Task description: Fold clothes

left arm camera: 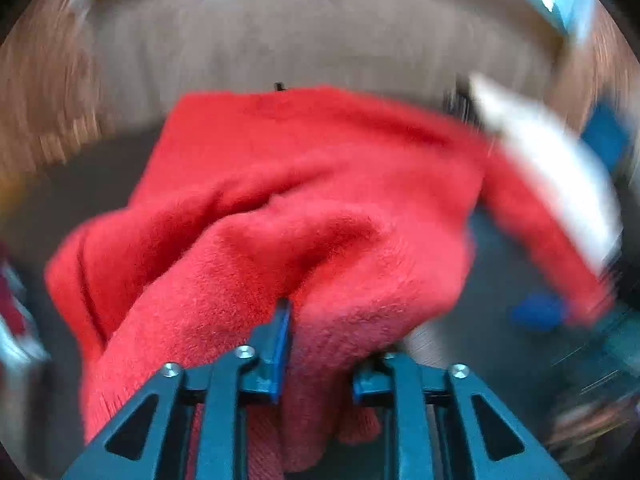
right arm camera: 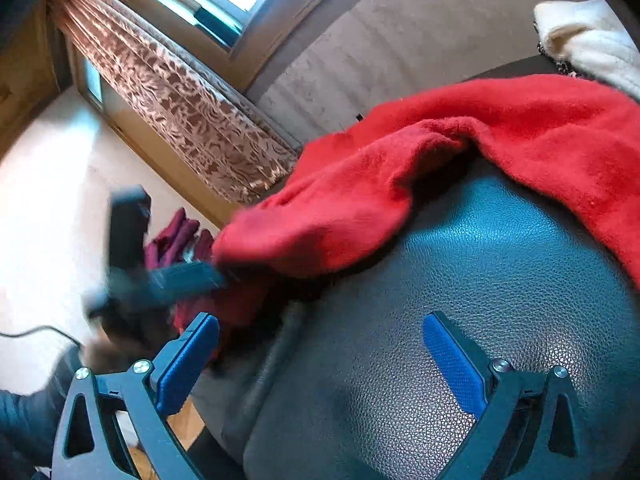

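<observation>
A fluffy red garment (left arm camera: 304, 184) lies spread over a dark leather seat (right arm camera: 500, 260). My left gripper (left arm camera: 320, 360) is shut on a bunched fold of it; one blue pad (left arm camera: 280, 344) shows, the other is buried in the cloth. The right wrist view shows the red garment (right arm camera: 480, 132) pulled out to the left, with the blurred left gripper (right arm camera: 216, 272) clamped on its edge. My right gripper (right arm camera: 320, 356) hangs open over the bare leather, nothing between its fingers, a little short of the garment.
A white fleecy garment (right arm camera: 592, 44) lies at the seat's far right, beside the red one. Maroon clothes (right arm camera: 176, 236) lie heaped left of the seat. A patterned curtain (right arm camera: 172, 100) and a window stand behind. A cable (right arm camera: 40, 332) trails at the left.
</observation>
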Demonstrator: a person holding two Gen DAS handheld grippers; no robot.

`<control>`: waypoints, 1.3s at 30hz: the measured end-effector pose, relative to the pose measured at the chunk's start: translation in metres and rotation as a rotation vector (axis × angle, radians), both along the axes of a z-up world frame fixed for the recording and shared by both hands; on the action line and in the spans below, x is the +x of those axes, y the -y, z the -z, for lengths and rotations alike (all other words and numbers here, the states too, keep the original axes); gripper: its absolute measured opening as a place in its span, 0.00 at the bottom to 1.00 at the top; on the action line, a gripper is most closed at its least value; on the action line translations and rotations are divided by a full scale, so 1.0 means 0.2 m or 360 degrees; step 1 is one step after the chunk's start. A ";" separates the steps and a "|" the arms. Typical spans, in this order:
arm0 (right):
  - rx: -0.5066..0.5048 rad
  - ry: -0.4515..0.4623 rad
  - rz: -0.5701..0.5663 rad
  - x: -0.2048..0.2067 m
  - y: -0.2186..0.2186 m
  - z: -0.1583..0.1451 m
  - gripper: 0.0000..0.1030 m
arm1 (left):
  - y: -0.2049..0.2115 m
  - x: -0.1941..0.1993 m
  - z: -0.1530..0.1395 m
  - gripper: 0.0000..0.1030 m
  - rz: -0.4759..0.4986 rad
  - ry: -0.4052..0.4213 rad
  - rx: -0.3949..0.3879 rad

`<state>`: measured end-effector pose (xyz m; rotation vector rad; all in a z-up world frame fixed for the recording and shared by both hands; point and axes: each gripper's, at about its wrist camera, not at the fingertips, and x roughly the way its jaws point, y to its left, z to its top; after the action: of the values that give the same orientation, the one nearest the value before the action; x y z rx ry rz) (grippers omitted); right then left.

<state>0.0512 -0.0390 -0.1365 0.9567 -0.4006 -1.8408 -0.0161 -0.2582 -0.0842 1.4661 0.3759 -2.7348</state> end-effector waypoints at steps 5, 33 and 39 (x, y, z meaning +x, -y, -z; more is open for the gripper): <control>0.0089 0.0011 0.0006 0.01 0.06 -0.01 1.00 | 0.30 0.06 -0.25 0.17 0.0047 -0.0201 0.0721; -0.0249 0.0274 0.0705 -0.06 -0.56 -0.33 1.00 | -0.50 0.28 0.07 0.64 0.0604 -0.0065 0.1226; -0.0138 0.0035 0.0306 0.02 -0.22 -0.52 1.00 | 0.02 0.60 0.09 0.65 0.0126 -0.0254 0.1171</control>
<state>0.0562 0.0049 -0.0332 0.9055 -0.5988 -1.9693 0.1049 -0.2614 -0.1023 1.3620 1.4831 -2.9273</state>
